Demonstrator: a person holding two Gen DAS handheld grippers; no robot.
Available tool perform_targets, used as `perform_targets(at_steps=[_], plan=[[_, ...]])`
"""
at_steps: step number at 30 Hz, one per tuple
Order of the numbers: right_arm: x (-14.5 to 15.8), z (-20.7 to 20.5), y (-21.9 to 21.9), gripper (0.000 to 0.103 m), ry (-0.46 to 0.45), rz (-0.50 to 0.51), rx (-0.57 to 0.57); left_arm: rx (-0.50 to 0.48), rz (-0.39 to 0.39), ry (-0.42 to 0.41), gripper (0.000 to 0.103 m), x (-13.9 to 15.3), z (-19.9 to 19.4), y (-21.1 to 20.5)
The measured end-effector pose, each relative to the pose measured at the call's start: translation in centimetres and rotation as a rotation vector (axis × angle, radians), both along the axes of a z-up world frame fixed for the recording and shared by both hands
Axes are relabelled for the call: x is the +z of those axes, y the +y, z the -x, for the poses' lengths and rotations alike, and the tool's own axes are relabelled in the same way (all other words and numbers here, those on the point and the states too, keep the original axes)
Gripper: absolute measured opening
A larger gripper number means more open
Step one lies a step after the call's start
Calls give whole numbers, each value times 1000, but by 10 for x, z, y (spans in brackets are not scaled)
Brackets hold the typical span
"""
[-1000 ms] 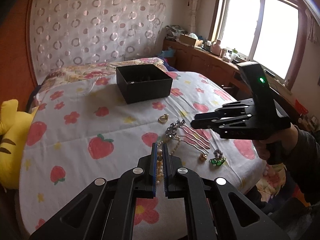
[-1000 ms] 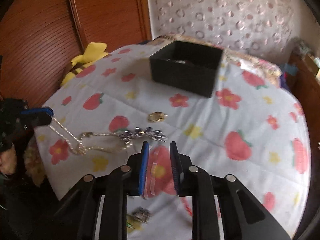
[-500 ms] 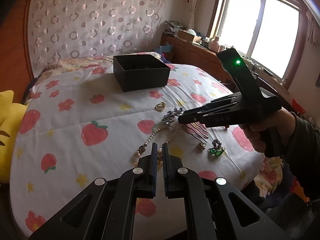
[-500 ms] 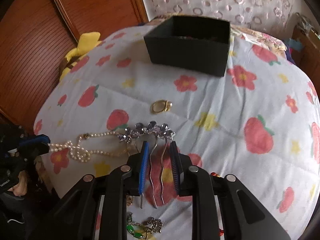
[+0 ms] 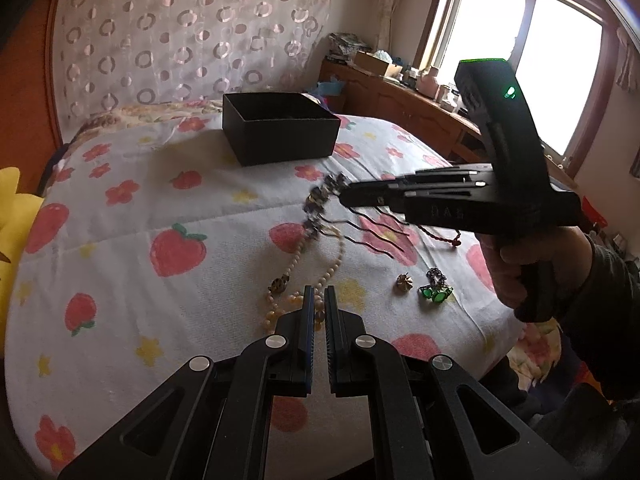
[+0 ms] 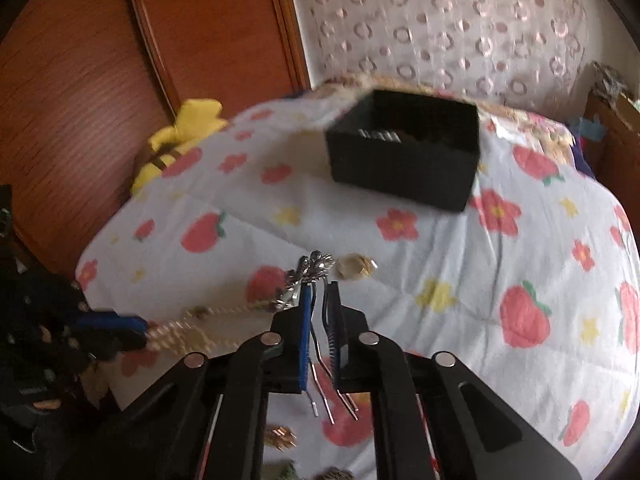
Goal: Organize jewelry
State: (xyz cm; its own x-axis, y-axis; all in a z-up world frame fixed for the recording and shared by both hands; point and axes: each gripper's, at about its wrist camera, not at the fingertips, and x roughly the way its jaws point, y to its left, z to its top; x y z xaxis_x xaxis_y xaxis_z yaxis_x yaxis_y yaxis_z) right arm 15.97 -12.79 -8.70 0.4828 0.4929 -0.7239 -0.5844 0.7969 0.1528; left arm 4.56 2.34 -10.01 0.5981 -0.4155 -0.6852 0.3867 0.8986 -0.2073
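Daylight floods from the blown-out window [image 5: 552, 68], softly lighting the bed [image 5: 120, 248]; the right wrist view is dimmer and motion-blurred, and fisheye bending darkens both views' corners

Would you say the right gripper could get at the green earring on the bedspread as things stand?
Probably not yet: the right gripper is shut on the jewelled hair comb, so its jaws are taken. The green earring itself lies uncovered on the bedspread, below that hand, so once the comb goes in the black box, the way looks free.
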Motion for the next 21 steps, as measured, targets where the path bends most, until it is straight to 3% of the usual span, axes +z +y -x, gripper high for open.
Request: perform_targets(at_steps=[8,16,21], plan=[[12,4,20,2,-51,16,44,10,5,6,4,-2,-2,2],[31,2,21,2,-80,-99,69,23,15,19,4,-8,-9,7],[26,-10,31,2,-44,-170,56,32,37,26,4,-9,-17,12]])
